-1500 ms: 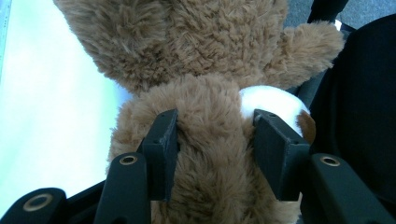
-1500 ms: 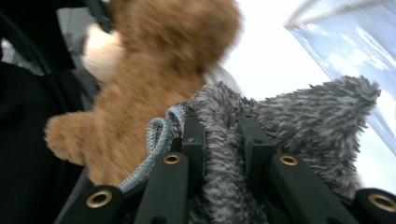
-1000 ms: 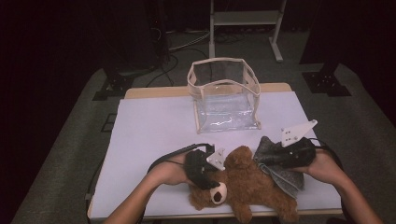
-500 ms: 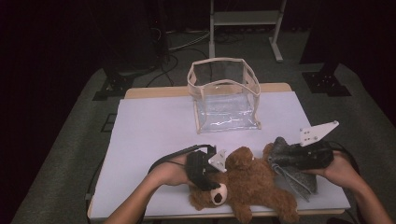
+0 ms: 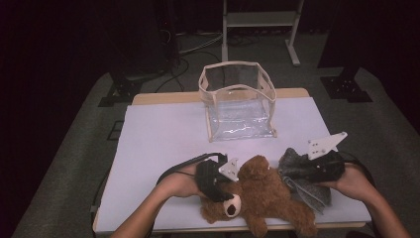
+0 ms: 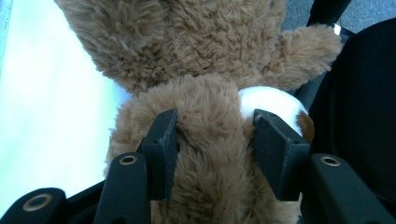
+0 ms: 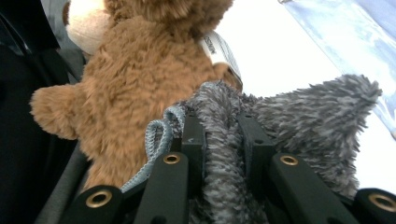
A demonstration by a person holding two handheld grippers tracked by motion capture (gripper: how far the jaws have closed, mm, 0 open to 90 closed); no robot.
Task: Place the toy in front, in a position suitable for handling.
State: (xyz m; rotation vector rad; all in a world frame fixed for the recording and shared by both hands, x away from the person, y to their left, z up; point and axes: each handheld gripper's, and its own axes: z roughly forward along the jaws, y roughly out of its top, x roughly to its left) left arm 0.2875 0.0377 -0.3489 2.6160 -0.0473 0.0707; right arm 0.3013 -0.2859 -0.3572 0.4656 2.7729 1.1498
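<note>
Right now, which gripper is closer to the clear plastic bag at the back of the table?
Left, narrowly. The left gripper clamps the teddy bear just in front of the clear bag; the right gripper, pinching grey cloth, sits off toward its right.

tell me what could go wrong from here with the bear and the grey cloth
1. The teddy bear lies at the near edge of the table, one leg past it; a tug could drop it.
2. The left gripper pinches only soft fur on the bear's head, so the grip may slip when lifting.
3. The right gripper holds a bunched fold of the grey fuzzy cloth, which touches the bear and may drag it.
</note>
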